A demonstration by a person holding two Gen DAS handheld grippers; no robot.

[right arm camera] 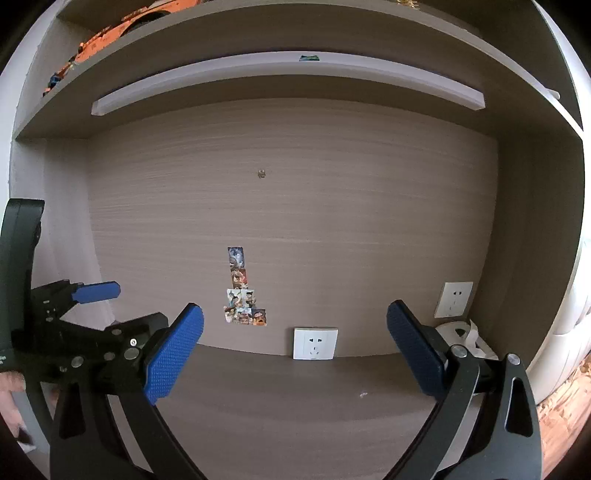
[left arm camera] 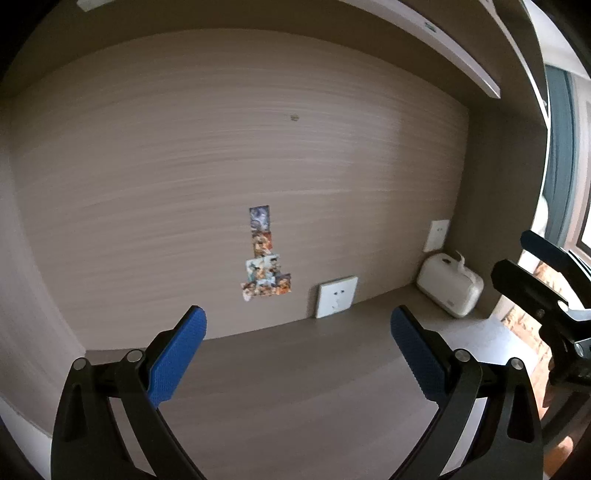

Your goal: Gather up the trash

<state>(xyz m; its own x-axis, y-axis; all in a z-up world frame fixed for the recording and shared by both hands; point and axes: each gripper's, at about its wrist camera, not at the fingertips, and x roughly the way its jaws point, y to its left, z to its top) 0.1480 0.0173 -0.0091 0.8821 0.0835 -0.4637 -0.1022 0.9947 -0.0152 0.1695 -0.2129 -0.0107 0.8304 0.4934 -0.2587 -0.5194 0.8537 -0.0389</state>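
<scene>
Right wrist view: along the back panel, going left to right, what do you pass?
Column of colourful picture stickers → white wall socket at desk level → higher white wall socket → white plastic case in the corner.

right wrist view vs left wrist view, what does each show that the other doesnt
Only the right wrist view shows the upper shelf with orange items, a small white scrap on the desk and a bit of a hand.

Only the left wrist view shows the window and the white box whole and unblocked.

Both show the stickers, the lower socket, the corner socket, the desk, and both grippers open: left gripper, right gripper.
</scene>
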